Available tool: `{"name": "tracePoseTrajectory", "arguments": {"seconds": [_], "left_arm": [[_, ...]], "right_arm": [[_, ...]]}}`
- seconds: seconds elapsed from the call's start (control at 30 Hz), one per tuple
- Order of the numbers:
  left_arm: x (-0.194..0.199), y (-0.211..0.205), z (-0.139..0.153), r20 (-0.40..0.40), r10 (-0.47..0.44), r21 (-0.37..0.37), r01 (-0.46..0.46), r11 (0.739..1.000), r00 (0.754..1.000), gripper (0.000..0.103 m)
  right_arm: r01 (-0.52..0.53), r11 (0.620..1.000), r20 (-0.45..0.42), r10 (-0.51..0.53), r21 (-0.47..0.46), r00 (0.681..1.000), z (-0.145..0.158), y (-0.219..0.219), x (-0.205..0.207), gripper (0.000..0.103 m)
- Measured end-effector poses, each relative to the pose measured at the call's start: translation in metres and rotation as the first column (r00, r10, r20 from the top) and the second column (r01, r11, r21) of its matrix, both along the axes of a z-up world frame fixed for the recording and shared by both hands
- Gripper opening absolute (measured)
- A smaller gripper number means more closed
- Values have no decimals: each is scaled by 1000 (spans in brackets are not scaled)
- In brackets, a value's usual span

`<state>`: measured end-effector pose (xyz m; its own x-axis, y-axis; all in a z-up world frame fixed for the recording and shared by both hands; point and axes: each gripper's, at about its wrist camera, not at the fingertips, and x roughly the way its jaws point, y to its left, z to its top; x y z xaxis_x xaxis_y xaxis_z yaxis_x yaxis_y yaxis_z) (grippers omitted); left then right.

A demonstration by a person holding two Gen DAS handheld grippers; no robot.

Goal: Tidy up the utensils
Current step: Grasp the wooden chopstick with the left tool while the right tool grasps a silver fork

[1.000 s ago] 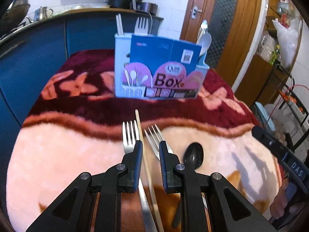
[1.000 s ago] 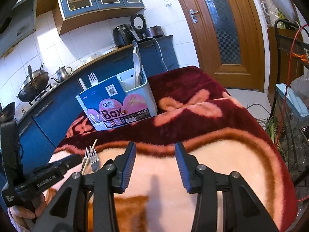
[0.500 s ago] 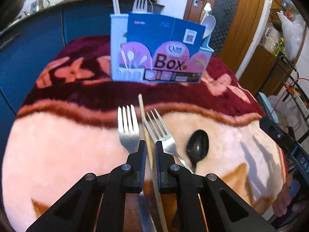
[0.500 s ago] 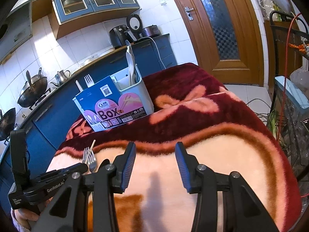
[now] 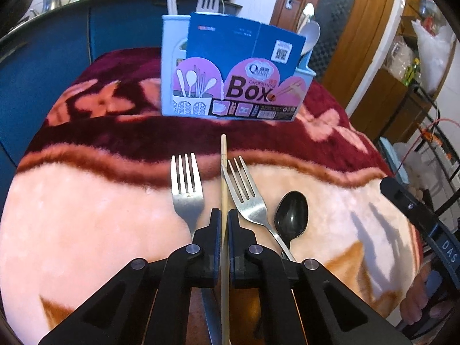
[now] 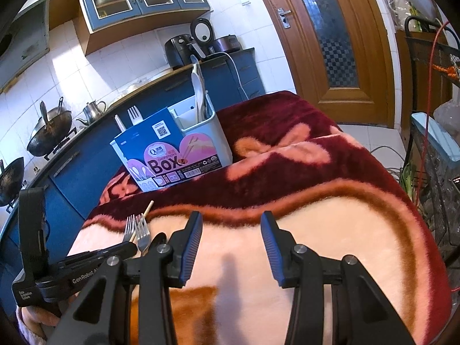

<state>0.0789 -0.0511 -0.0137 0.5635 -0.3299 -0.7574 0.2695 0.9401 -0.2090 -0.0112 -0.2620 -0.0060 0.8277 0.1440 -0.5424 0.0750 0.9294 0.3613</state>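
On the pink blanket [image 5: 86, 215] my left gripper [image 5: 224, 221] has just closed on the chopstick [image 5: 223, 172], between two forks; my right gripper [image 6: 231, 230] hangs half open, empty.

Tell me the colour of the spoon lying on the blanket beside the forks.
Black and glossy. The spoon shows best in the left wrist view.

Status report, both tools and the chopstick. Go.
Left tool shut on chopstick, just closed. Right tool open, empty. Forks flank the chopstick.
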Motion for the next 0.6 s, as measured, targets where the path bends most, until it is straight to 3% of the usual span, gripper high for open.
{"name": "tracePoseTrajectory", "arguments": {"seconds": [0.3, 0.6], "left_arm": [[-5, 32, 19, 94, 87, -76, -80, 994, 992, 4], [-9, 72, 30, 157, 154, -168, -127, 978, 976, 4]], "right_arm": [[-33, 999, -11, 33, -27, 999, 3, 16, 5, 46], [-139, 988, -46, 136, -63, 990, 7, 51, 19, 46]]}}
